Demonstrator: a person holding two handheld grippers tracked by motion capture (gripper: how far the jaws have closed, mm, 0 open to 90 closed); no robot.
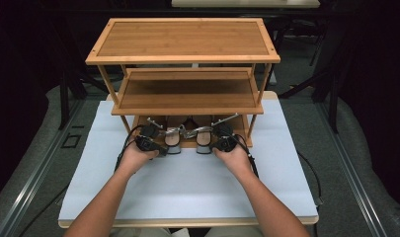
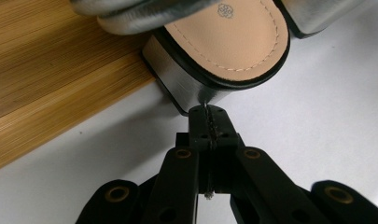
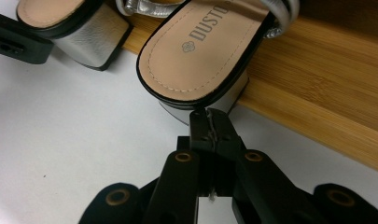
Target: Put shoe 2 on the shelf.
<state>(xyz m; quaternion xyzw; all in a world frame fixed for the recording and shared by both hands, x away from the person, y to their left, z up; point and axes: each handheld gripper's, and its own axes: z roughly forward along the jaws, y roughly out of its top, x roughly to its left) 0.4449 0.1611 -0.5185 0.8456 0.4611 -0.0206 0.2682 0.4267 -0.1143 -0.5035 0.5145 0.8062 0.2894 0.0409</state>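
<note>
Left gripper (image 2: 209,122) pressed shut, tips at the brushed-silver block heel of the left sandal (image 2: 224,42); right gripper (image 3: 210,125) likewise closed against the right sandal (image 3: 200,56), printed "DUSTO" on its tan stitched insole. Both sandals half on the bamboo rack's (image 1: 182,37) bottom shelf, heels over the white table (image 1: 187,182).

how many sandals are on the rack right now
2. The left sandal sits at the bottom shelf's front edge by the left gripper; the right sandal is beside it, at the right gripper.
</note>
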